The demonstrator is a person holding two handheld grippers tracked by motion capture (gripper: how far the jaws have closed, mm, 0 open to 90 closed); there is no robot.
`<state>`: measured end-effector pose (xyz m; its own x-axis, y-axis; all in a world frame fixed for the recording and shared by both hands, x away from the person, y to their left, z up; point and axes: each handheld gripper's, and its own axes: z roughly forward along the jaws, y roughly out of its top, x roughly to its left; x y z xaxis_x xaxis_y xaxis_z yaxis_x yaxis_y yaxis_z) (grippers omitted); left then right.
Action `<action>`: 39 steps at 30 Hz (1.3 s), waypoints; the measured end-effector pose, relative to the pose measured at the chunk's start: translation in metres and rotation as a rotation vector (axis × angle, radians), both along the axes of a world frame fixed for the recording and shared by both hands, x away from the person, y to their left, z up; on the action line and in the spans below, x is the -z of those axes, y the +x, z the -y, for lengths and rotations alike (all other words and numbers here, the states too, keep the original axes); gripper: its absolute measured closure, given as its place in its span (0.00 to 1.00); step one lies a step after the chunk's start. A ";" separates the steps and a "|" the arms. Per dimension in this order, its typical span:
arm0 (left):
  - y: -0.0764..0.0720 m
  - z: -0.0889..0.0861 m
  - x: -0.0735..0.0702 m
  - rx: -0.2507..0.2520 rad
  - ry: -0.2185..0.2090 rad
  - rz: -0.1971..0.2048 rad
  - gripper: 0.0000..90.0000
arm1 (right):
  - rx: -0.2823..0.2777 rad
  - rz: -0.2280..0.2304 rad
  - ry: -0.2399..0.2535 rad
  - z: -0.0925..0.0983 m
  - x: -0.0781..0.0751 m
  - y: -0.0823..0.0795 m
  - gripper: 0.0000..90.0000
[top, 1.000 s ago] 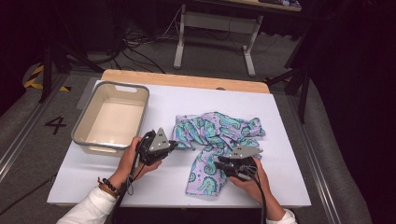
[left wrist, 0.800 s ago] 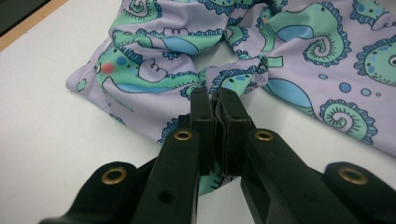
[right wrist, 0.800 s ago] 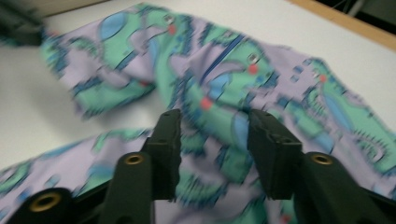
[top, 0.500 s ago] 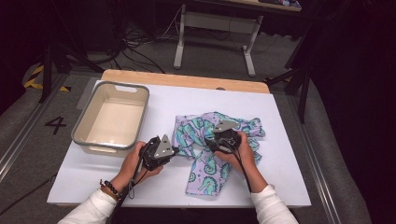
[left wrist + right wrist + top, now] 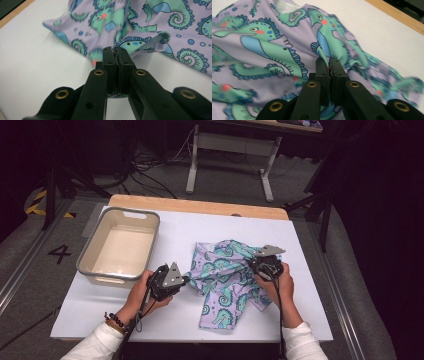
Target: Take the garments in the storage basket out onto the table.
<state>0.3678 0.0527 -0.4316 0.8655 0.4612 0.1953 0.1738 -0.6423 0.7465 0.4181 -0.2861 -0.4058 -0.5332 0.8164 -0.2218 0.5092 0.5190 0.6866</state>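
Left gripper (image 5: 116, 53) clamped on a left-hand fold of the seahorse-print garment (image 5: 227, 280); right gripper (image 5: 329, 62) just closed on fabric near its right edge. Lying crumpled on the white tabletop (image 5: 320, 285), right of centre, beside the beige tub (image 5: 119, 249). Probably light, limp and stretchy: best pinched at hems or corners, not mid-panel.

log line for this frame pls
left gripper: shut on seahorse cloth edge | right gripper: jaws just closed, pinching cloth | bin: beside cloth, untouched
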 end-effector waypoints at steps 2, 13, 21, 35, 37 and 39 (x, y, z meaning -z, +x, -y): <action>0.000 0.001 0.000 -0.001 0.011 0.006 0.98 | 0.023 0.006 0.012 0.010 0.000 -0.002 0.97; -0.002 -0.006 -0.016 -0.053 -0.081 0.030 0.90 | 0.076 0.024 0.064 0.031 0.008 -0.008 0.97; 0.022 0.017 0.004 -0.074 -0.124 -0.109 0.48 | 0.025 0.052 0.145 0.036 0.003 -0.018 0.70; 0.038 0.063 0.031 -0.009 0.009 -0.200 0.45 | -0.064 -0.022 0.175 0.062 0.016 -0.048 0.38; 0.040 0.063 0.031 -0.003 -0.005 -0.207 0.56 | -0.080 -0.047 0.177 0.062 0.023 -0.052 0.36; 0.045 0.063 0.030 0.007 0.005 -0.194 0.71 | -0.098 -0.092 0.159 0.061 0.030 -0.054 0.34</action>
